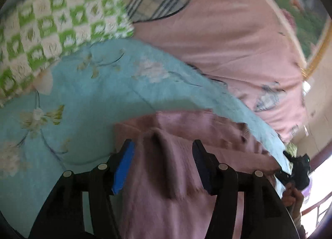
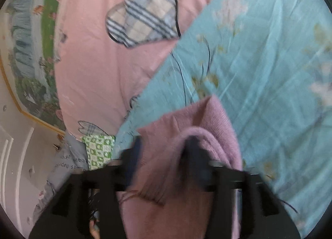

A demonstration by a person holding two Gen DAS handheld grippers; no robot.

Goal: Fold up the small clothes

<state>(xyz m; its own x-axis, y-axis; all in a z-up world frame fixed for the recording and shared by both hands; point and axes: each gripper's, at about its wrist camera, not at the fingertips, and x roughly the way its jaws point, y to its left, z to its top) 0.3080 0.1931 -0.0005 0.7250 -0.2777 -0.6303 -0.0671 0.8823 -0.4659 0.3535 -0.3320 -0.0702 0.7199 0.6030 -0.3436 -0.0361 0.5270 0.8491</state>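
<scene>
A mauve-pink knitted garment [image 1: 166, 187] lies on a light blue flowered sheet [image 1: 83, 93]. My left gripper [image 1: 162, 154] stands open over it; the cloth rises in a soft ridge between the blue-padded left finger and the black right finger, and neither presses on it. In the right wrist view the same garment [image 2: 186, 118] shows a folded corner pointing away. My right gripper [image 2: 164, 151], blurred, is open around it, and a loop of cloth curls over its right finger. The right gripper also shows at the left view's right edge, but whether it is open cannot be seen there.
Beyond the blue sheet [image 2: 259, 62] lies a pink bed cover [image 2: 93, 62] with a plaid heart patch [image 2: 143, 10]. A green-and-white checked cloth [image 1: 51, 27] lies at the left view's upper left. A grey printed cloth [image 2: 66, 162] hangs at the bed's edge near a white door.
</scene>
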